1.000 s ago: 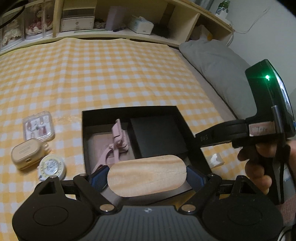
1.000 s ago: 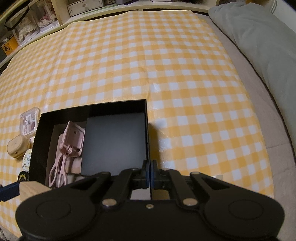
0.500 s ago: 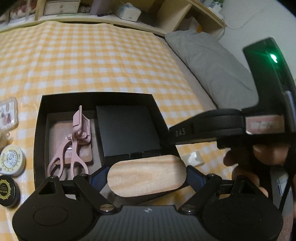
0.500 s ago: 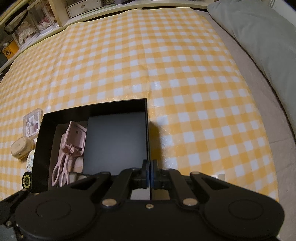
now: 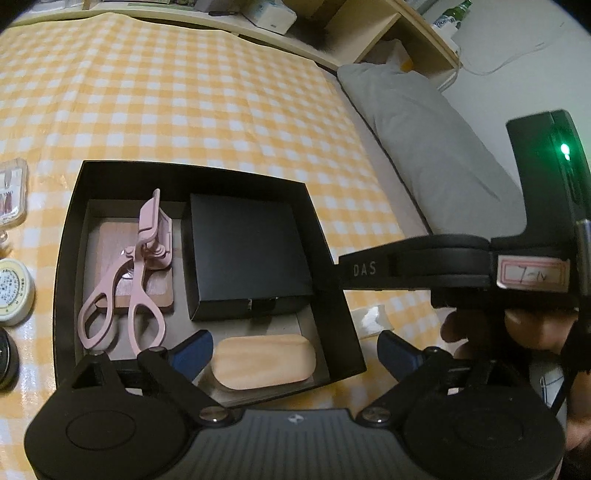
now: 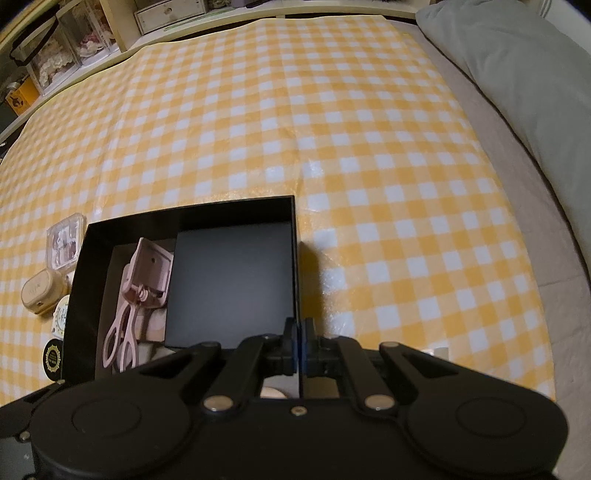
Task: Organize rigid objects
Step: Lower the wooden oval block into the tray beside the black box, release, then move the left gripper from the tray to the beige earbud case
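An open black box [image 5: 332,280] lies on the yellow checked cloth. Inside it are a pink eyelash curler [image 5: 136,273] on a brown wooden tile [image 5: 110,240], a smaller black box [image 5: 247,258], and an oval wooden block [image 5: 264,362] in the near right corner. My left gripper [image 5: 295,352] hovers over that corner, its jaws opening. The block lies between the fingers [image 5: 194,349], with a wide gap to the right one. My right gripper [image 6: 298,332] is shut on the black box's right wall [image 6: 295,258], and a hand grips its handle in the left wrist view.
Left of the box sit a cream round tin [image 5: 13,291], a black round tin [image 6: 53,356], a beige case [image 6: 38,291] and a clear plastic case [image 6: 64,242]. A grey pillow [image 5: 424,147] lies to the right. Shelves [image 5: 332,22] run behind the bed.
The wooden block, held between my left fingers before, now rests inside the box, and those jaws stand wider. The left gripper came closer over the box. The right gripper stayed put.
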Available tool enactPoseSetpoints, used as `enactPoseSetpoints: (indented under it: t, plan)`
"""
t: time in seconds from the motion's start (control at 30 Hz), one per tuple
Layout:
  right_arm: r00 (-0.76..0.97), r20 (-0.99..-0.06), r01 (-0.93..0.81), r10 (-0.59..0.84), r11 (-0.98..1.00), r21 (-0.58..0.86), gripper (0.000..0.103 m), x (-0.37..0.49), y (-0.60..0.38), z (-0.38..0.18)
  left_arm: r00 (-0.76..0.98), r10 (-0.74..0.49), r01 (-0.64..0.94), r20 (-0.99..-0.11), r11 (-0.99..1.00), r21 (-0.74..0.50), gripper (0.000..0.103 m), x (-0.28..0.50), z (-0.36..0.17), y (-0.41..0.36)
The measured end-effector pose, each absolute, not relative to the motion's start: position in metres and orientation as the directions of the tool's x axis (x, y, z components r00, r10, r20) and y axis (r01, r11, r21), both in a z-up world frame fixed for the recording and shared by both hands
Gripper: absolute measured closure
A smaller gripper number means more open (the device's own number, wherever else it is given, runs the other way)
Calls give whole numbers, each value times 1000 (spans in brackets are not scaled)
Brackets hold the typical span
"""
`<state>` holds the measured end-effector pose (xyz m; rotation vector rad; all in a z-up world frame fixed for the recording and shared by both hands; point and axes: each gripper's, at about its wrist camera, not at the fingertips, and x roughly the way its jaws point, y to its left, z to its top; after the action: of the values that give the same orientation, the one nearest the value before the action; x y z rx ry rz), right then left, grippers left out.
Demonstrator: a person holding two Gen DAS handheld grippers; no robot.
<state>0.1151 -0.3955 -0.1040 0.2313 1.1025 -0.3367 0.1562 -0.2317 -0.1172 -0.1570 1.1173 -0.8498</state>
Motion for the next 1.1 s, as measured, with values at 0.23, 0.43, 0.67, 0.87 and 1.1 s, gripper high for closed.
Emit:
enactPoseSetpoints:
  t: [0.23, 0.43, 0.67, 0.87, 1.1]
  plan:
    - [408, -900, 379, -151, 925, 17, 100, 119, -391, -106, 156, -660, 531, -734, 683, -501, 8, 153, -115, -232]
    - [408, -901, 378, -151, 926, 16, 100, 119, -391, -106, 150, -652, 533, -743, 686, -495, 3, 151, -113, -229]
    - [407, -901, 378, -150, 926, 17, 100, 121, -392, -108, 143, -642, 540, -753, 688, -485, 0, 150, -105, -222]
    - [407, -901, 376, -150, 926, 16, 100, 117, -393, -105, 199, -633, 570, -748, 696, -437, 0, 151, -83, -205]
    - [398, -905, 375, -151, 927, 10, 100, 119, -389, -105, 257, -627, 607, -735, 697, -382, 0, 158, -55, -179]
